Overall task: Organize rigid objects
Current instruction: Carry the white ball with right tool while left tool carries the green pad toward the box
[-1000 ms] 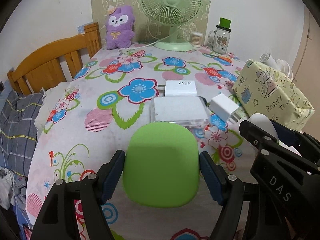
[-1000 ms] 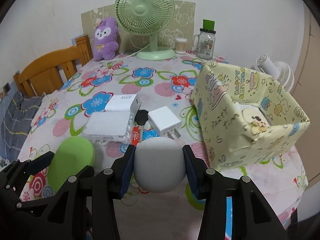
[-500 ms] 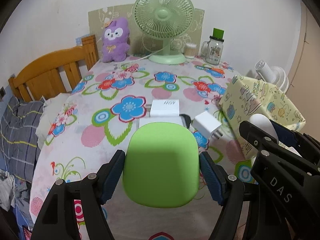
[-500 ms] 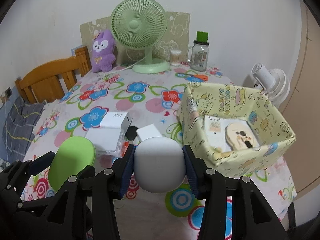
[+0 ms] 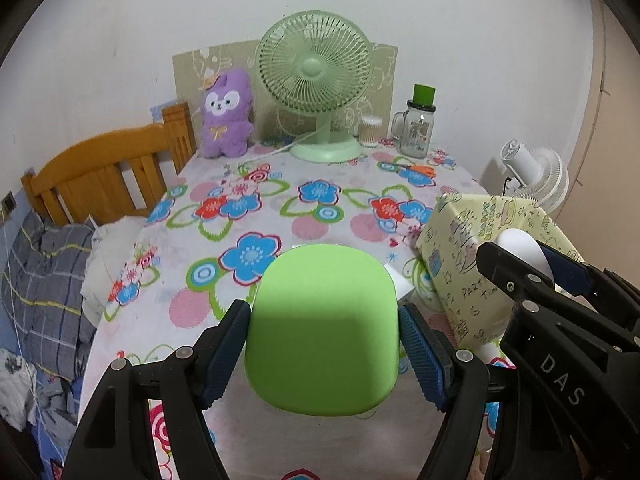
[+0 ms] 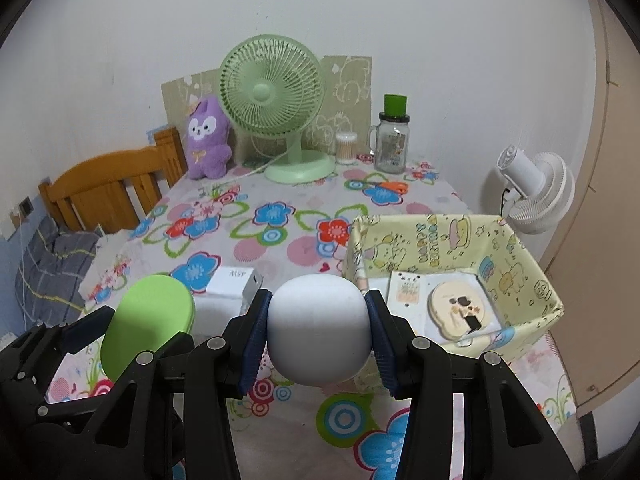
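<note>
Above the flowered bench [image 6: 280,248], the left gripper [image 5: 322,334] clamps a green rounded case [image 5: 320,332]; the right gripper [image 6: 318,330] grips a white rounded case [image 6: 318,328] beside the yellow box [image 6: 520,256].

Before you, the worktop [image 6: 280,432] in its flowered cloth is carrying a green fan [image 6: 276,100], purple plush toy [image 6: 208,140], glass jar [image 6: 390,144], white charger [image 6: 236,280] and yellow patterned box [image 6: 532,264] sitting at its right edge.
</note>
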A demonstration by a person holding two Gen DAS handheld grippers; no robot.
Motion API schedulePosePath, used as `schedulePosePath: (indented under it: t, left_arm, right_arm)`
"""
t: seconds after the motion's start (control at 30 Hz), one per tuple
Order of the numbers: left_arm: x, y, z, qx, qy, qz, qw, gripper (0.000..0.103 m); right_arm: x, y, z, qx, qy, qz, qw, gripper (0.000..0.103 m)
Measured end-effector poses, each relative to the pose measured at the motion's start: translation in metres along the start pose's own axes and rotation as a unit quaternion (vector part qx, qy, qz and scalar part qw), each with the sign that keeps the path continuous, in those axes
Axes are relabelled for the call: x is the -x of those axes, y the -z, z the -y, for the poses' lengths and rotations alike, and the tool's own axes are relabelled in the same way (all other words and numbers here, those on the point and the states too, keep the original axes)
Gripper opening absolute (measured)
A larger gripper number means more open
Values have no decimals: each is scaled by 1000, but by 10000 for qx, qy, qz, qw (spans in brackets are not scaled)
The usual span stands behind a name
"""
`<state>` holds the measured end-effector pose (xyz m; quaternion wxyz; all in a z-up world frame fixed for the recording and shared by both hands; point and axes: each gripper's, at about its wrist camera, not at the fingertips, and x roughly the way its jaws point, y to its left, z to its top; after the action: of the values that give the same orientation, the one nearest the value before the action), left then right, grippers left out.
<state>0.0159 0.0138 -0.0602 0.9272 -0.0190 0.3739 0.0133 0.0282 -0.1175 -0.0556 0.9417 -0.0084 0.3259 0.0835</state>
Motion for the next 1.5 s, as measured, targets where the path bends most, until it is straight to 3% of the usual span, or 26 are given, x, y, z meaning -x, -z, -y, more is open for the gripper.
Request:
schedulePosePath:
  t: [0.73,1.5]
  left_arm:
    - [22,-32,43,-199,33,372,9991,77]
    - [-4,-46,101,-411,358,330,9980,77]
  right_arm:
    - [24,-29,44,-255,3,364,9990,50]
    - [9,-37,105,-477,320,281,9980,50]
